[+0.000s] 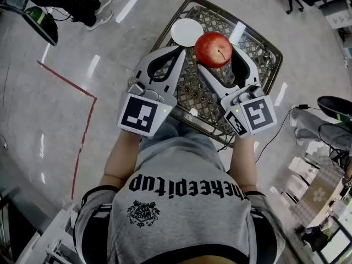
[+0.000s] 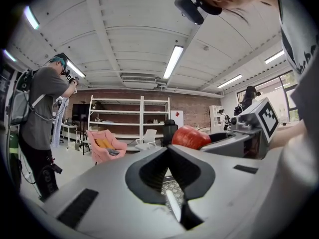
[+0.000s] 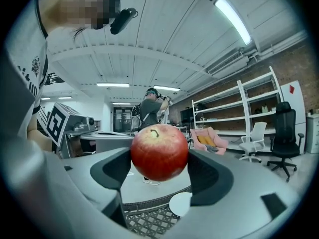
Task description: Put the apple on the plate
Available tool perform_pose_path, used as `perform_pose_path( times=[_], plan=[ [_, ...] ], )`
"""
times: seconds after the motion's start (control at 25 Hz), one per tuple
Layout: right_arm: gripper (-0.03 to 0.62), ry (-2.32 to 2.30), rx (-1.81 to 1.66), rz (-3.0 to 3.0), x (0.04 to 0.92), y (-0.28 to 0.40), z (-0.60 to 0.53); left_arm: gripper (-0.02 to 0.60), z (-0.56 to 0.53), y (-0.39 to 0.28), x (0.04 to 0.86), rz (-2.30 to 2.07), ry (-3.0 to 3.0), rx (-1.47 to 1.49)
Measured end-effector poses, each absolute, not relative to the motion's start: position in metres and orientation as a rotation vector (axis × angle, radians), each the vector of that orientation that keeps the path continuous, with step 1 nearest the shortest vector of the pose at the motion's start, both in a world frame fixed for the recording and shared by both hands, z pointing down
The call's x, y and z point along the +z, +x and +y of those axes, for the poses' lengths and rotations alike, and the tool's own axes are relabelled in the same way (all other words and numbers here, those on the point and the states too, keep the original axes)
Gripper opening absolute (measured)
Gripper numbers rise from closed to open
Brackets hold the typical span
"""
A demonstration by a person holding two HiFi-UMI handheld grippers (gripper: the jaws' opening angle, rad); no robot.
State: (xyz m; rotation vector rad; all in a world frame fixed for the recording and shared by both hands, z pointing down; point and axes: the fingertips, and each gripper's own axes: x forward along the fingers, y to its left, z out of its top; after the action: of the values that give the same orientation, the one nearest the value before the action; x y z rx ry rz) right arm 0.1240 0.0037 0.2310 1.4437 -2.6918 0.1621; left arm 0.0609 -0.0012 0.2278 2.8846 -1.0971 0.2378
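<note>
A red apple point(image 1: 213, 49) hangs above the wire-mesh table point(image 1: 258, 43), gripped between the fingers of my right gripper point(image 1: 218, 51). In the right gripper view the apple point(image 3: 159, 152) fills the gap of that gripper point(image 3: 159, 156), stem up, with the small white plate point(image 3: 180, 203) on the mesh below it. The plate point(image 1: 186, 32) lies just left of the apple, near the table's far edge. My left gripper point(image 1: 180, 49) hovers beside the plate, its jaws shut together with nothing between them. From the left gripper point(image 2: 168, 150) the apple point(image 2: 190, 137) shows to the right.
A white card point(image 1: 237, 33) lies on the mesh right of the apple. A red tape line point(image 1: 82, 92) marks the floor at left. Another person point(image 2: 42, 113) stands by shelves point(image 2: 129, 118) and a pink armchair point(image 2: 102, 143). Boxes and cables point(image 1: 286, 120) sit at right.
</note>
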Motion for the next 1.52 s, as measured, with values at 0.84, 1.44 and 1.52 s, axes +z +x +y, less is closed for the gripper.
perform_pose_path(
  times=[0.84, 1.44, 1.52],
  plan=[
    [0.357, 1.467, 0.275, -2.598, 0.278, 0.127, -0.075, 0.029, -0.068, 0.055, 0.257, -1.051, 2.831, 0.284],
    [0.357, 1.456, 0.364, -2.529, 0.335, 0.120, -0.123, 0.029, -0.105, 0.044, 0.293, -1.012, 2.764, 0.313],
    [0.357, 1.457, 0.380, -2.520, 0.343, 0.121, -0.129, 0.029, -0.109, 0.044, 0.299, -1.007, 2.756, 0.322]
  ],
)
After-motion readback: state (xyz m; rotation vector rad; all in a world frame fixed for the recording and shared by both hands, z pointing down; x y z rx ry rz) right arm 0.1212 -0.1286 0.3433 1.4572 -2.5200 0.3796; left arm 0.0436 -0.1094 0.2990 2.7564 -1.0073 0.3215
